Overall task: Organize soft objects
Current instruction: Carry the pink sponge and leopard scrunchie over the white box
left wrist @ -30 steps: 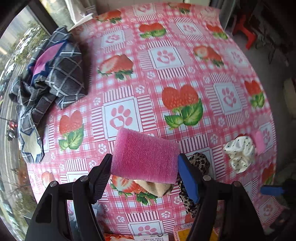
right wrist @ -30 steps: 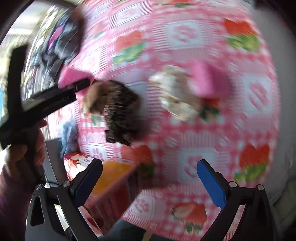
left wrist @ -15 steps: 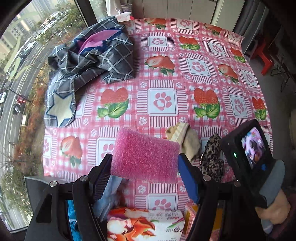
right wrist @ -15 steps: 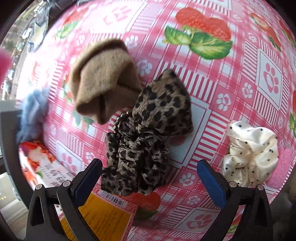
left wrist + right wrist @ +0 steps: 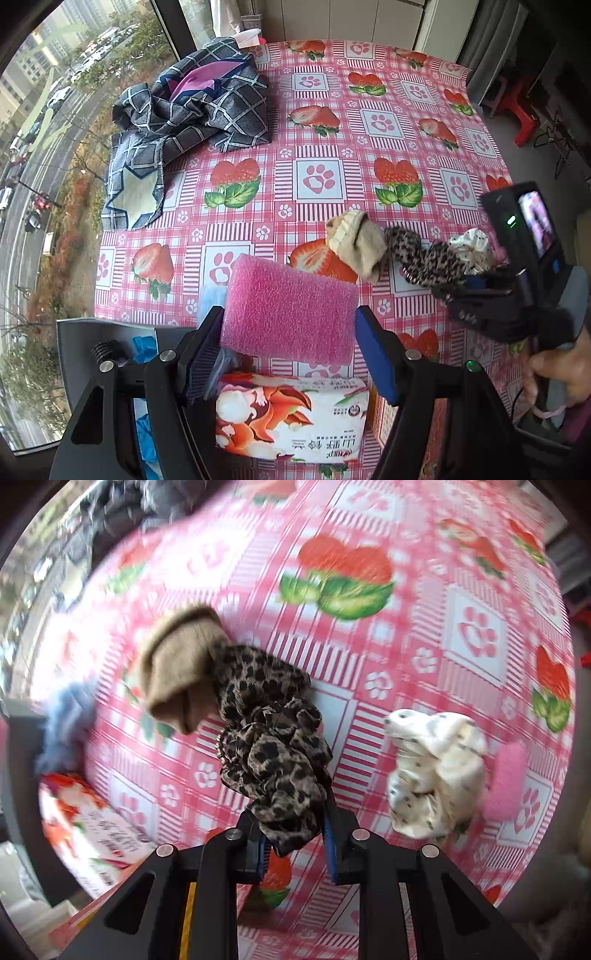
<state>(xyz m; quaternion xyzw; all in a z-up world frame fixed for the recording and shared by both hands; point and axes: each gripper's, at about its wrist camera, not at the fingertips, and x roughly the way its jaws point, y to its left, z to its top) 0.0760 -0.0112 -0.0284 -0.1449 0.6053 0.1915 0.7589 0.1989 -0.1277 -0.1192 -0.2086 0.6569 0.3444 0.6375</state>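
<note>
Gripping pink sponge (image 5: 291, 310), left tongs (image 5: 290, 354) overhang table edge; right tongs (image 5: 295, 843) pinch leopard scrunchie (image 5: 275, 753).

Two scrunchies lie on the strawberry-print tablecloth (image 5: 321, 177): one leopard-print scrunchie (image 5: 273, 746) near the middle and one white dotted scrunchie (image 5: 436, 768) to its right. There are two pink sponges, one large pink sponge (image 5: 290, 310) in the near foreground and one small pink sponge (image 5: 504, 781) at the far right, plus one beige sock (image 5: 181, 664) to the left of the scrunchies. One checked cloth (image 5: 192, 110) sits at the far left, one tissue pack (image 5: 291, 417) lies nearest, and one fluffy blue item (image 5: 64, 727) rests at the left edge.
</note>
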